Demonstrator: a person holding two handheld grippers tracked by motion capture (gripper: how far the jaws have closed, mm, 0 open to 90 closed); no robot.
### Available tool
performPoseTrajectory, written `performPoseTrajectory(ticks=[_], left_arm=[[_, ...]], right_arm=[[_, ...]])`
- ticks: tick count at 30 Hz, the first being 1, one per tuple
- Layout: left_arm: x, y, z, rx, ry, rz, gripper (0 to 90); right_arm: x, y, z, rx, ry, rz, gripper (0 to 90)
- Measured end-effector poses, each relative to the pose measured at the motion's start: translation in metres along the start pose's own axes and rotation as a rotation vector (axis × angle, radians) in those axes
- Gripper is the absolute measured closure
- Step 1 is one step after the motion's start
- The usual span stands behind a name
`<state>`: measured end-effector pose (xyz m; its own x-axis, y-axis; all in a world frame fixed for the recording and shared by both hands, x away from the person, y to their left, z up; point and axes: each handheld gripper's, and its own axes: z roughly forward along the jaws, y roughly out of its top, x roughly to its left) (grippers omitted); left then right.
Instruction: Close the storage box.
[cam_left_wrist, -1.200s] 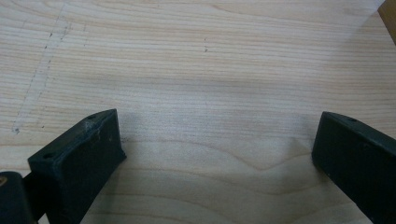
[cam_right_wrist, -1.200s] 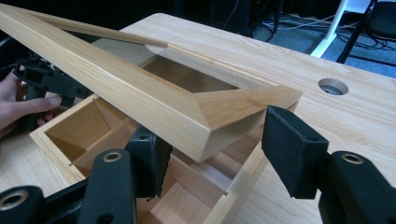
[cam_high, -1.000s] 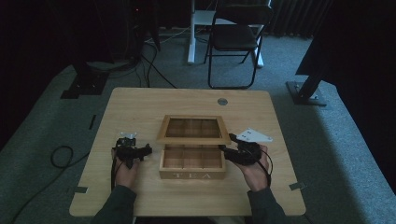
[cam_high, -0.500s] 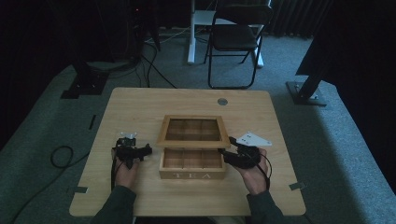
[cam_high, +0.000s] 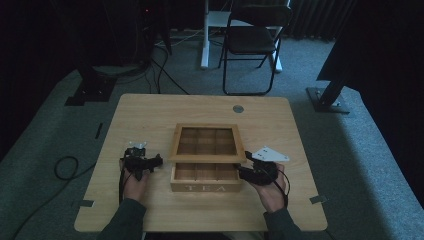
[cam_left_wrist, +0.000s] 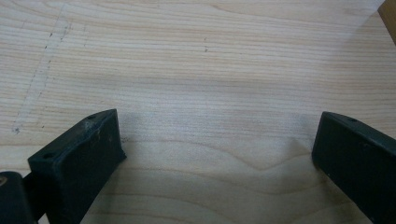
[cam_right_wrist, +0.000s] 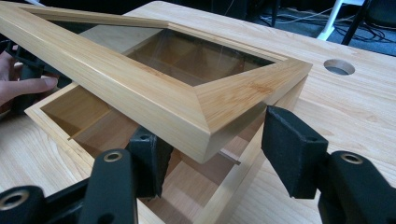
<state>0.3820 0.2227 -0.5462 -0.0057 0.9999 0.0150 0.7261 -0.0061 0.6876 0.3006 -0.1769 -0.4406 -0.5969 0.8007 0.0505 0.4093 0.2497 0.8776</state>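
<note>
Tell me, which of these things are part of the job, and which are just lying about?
Part of the job:
- wooden tea box
- its glass-paned lid, half raised
- right gripper, jaws around the lid's corner
- left gripper, open over the table

Just lying about:
- folding chair
- floor cables

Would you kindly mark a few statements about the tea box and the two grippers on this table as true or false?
1. The lid of the tea box is partly raised. True.
2. The left gripper holds a tea bag. False: its jaws stand apart over bare table, with nothing between them.
3. The right gripper has a corner of the lid between its jaws. True.
4. The box front reads COFFEE. False: it reads TEA.
5. A round hole sits in the table beyond the box. True.
</note>
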Motion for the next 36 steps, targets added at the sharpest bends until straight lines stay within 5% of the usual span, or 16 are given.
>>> performPoseTrajectory(ticks=[36], left_arm=[[0.0, 0.0, 0.0, 0.001, 0.001, 0.0, 1.7]], right_arm=[[0.003, -0.025, -0.001, 0.041, 0.017, -0.005, 42.3]])
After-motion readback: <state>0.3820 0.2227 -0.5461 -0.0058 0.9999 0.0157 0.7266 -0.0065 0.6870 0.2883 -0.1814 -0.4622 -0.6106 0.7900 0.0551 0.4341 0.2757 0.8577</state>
